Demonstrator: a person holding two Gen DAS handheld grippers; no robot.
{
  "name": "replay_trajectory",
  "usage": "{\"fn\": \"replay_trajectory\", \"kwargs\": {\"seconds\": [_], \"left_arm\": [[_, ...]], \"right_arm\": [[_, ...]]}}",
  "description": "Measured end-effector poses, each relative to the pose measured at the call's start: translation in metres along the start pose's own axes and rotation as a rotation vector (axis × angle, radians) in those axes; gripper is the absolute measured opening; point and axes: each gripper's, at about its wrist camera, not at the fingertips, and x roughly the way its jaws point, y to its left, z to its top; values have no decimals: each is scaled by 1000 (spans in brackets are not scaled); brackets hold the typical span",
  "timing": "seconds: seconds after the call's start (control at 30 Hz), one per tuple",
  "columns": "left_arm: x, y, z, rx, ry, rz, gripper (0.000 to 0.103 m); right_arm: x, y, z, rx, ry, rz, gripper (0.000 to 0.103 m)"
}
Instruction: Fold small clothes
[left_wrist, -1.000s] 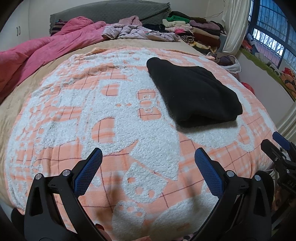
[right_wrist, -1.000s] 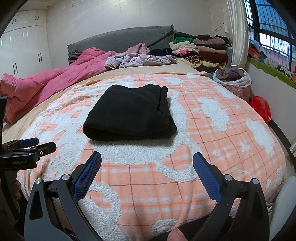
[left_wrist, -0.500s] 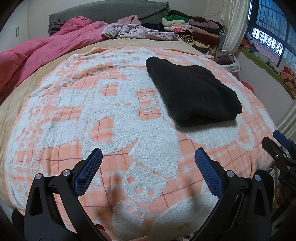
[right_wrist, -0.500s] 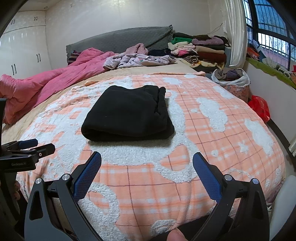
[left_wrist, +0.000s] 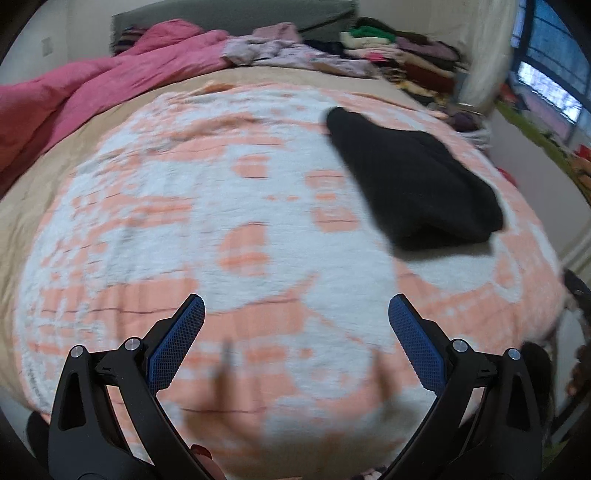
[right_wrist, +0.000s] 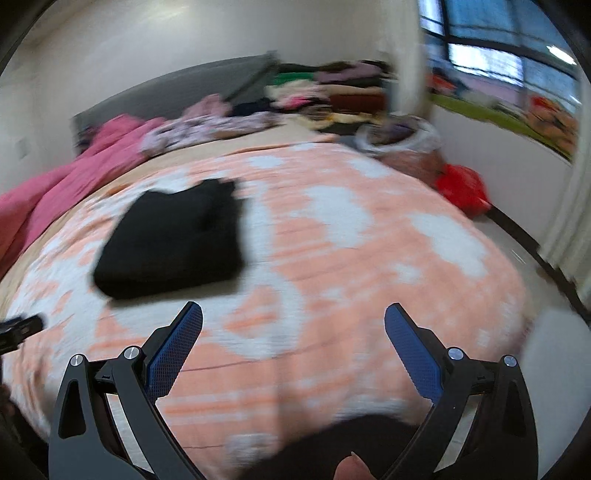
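On the left of the orange-and-white blanket (left_wrist: 229, 229) a pink duvet (left_wrist: 110, 96) lies bunched along the bed's far left side, with a heap of pale patterned clothes (left_wrist: 288, 55) just to its right at the head of the bed. The left gripper (left_wrist: 295, 314) hangs over the near edge of the blanket, its blue-padded fingers spread wide with nothing between them. The folded black garment (left_wrist: 410, 181) rests flat on the blanket, to the right of its middle in the left wrist view and well apart from both grippers. The right gripper (right_wrist: 293, 314) also stands spread and empty above the blanket's near edge. Right of the blanket, a red bag (right_wrist: 461, 188) sits on the floor. Both views are blurred.
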Motion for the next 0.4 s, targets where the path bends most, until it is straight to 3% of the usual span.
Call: {"fn": "replay_trajectory", "kwargs": {"seconds": [0.13,0.23,0.4], "left_arm": [[9,52,13,-112,-8,86,93],[18,106,29,-203,-10,164,93],[35,211,60,-303,-16,389,93]], "right_arm": [[-2,-76,-5,127,-17,-206,98],[-3,-150,-15,223,-10,-408,98],[10,-295,-40,443,129,-645,98]]}}
